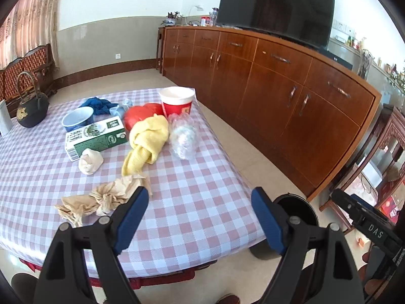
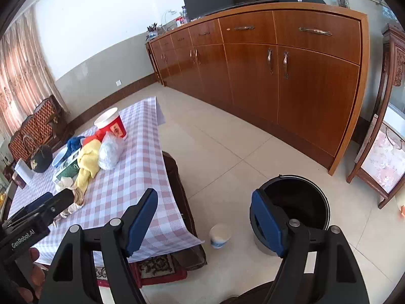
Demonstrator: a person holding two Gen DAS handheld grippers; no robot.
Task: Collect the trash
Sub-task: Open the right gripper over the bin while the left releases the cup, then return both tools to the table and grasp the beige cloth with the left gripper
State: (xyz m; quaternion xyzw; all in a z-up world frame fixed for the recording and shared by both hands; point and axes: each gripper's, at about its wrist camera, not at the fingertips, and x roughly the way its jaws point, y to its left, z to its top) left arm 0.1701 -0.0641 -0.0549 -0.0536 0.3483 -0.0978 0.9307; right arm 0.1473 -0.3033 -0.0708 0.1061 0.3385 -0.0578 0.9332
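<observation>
Both grippers are wide open and hold nothing. The left gripper (image 1: 200, 202) hangs over the near edge of the table (image 1: 192, 202), its left finger just beside the crumpled brown paper (image 1: 101, 200); the right gripper (image 2: 205, 207) hangs over the floor, between the table and the black bin (image 2: 303, 202). The likely step is picking up that paper: bring the left fingers down astride its bunched middle, close firmly so the loose ends come along, then carry it over the bin's mouth before letting go.

On the table I count one brown paper, one pale wad (image 1: 90, 161), one yellow cloth (image 1: 146, 144), one clear plastic bag (image 1: 183, 136), one green carton (image 1: 97, 136), one red cup (image 1: 177, 103), one blue bowl (image 1: 77, 119) and one teapot (image 1: 33, 106). One small white cup (image 2: 219, 235) stands on the floor beside the bin.
</observation>
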